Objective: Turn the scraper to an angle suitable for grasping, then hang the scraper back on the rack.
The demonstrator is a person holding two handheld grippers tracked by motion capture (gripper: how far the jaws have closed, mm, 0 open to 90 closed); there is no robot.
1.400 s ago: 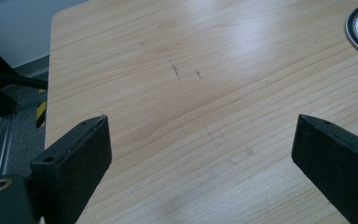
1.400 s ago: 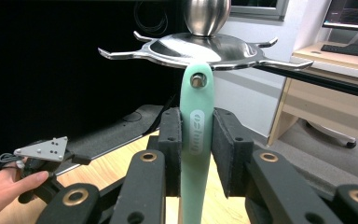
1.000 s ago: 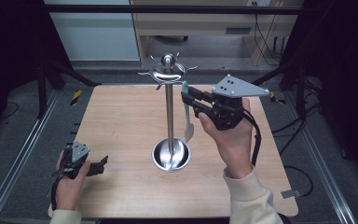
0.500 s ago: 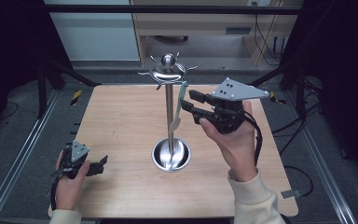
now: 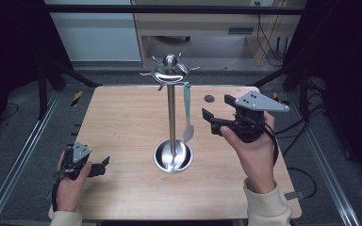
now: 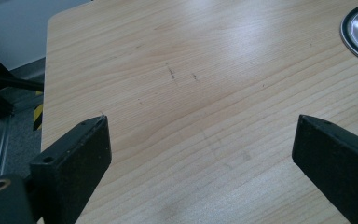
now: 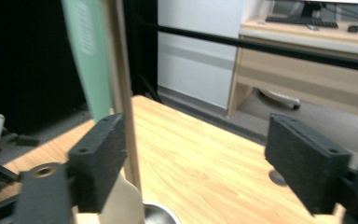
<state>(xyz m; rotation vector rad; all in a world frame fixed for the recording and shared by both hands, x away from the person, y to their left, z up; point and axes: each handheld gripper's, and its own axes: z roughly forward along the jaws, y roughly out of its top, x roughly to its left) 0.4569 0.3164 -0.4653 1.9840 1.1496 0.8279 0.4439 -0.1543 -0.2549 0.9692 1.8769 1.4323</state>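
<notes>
**Spatula released on the rack hook; right gripper backing away**

Left to right across the table (image 5: 122, 108). Near the front-left corner, the left gripper (image 5: 104, 165) rests low over the wood, held in the person's left hand (image 5: 70, 181); its jaws stand wide apart with nothing between them, as the left gripper view confirms (image 6: 200, 154). At the middle of the table stands the steel rack (image 5: 171, 113), a post rising from a round dish base (image 5: 173, 156) to a crown of hooks. The pale green spatula (image 5: 187, 110) hangs from a hook on the right side of the crown, its blade near the dish; in the right gripper view it shows just beside the post (image 7: 89, 56). Toward the right edge, the right gripper (image 5: 212, 117) has just been opening: half a second earlier it sat close against the spatula's handle, and now its jaws are spread, empty, and clear of the handle. The spatula hangs freely, so the hanging step appears complete, leaving the hand to withdraw.
</notes>
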